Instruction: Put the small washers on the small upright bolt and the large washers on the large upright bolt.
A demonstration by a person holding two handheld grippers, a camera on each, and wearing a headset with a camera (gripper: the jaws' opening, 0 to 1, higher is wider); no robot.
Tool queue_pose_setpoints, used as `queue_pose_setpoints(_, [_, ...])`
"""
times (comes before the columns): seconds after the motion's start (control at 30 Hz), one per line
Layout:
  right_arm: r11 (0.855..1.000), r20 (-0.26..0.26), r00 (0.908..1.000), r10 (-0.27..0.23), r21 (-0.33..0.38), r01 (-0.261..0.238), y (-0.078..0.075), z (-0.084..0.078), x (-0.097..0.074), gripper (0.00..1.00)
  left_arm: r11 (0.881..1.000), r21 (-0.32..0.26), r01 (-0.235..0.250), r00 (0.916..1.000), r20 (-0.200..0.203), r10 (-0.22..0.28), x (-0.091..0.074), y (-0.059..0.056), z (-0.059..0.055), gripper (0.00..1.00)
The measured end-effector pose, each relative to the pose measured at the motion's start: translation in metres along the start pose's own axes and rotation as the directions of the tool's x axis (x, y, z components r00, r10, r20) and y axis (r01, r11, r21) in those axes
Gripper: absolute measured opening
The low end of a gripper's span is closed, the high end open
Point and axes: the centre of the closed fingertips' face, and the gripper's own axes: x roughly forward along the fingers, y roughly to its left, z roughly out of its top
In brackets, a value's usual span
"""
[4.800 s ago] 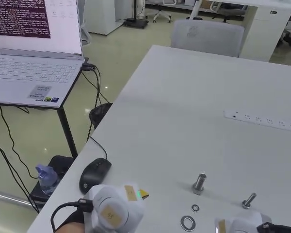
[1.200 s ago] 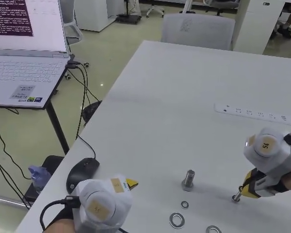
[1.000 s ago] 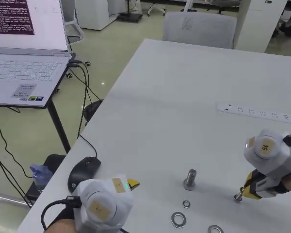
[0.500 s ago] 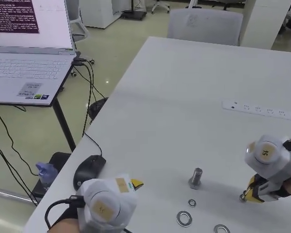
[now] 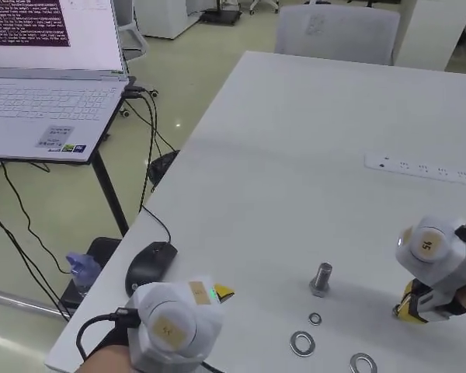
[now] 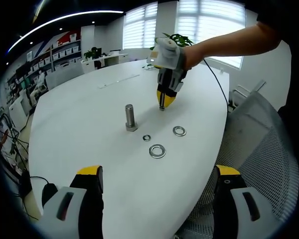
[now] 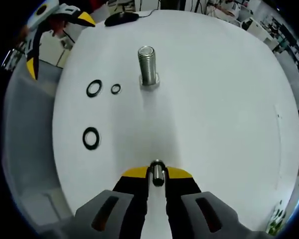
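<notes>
The large bolt [image 5: 321, 278] stands upright on the white table [image 5: 295, 155]. My right gripper [image 5: 405, 309] is just right of it, pointing down and shut on the small bolt [image 7: 157, 170], whose foot is at the table surface. A small washer [image 5: 315, 318] and two bigger washers [image 5: 302, 343] [image 5: 363, 363] lie flat in front of the large bolt. My left gripper [image 6: 157, 175] is open and holds nothing, back at the near-left table corner. From there the large bolt [image 6: 130, 117], the washers [image 6: 157, 150] and the right gripper [image 6: 165, 102] all lie ahead.
A black mouse [image 5: 150, 264] lies by the table's left edge, close to my left gripper. A white power strip [image 5: 423, 169] lies at the far right. A laptop [image 5: 39, 101] sits on a stand to the left, and a grey chair [image 5: 334, 31] stands beyond the table.
Since the earliest frame my right gripper has come over the small bolt and shut on it. Over the last second both grippers have hardly moved; only the head camera has shifted.
</notes>
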Motion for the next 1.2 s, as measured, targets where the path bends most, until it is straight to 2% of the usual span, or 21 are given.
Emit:
queue_pose_setpoints(0.8, [1.0, -0.007, 1.0, 0.001, -0.007, -0.001, 0.001, 0.0008, -0.0011, 0.14, 1.0, 0.002, 0.006, 0.9999, -0.01, -0.006, 0.0004, -0.0021, -0.0004, 0.9])
queue_pose_setpoints(1.2, [1.0, 0.005, 0.9999, 0.01, -0.005, -0.01, 0.0028, 0.0036, -0.0036, 0.19, 1.0, 0.003, 0.0, 1.0, -0.008, 0.0, -0.001, -0.0018, -0.0004, 0.9])
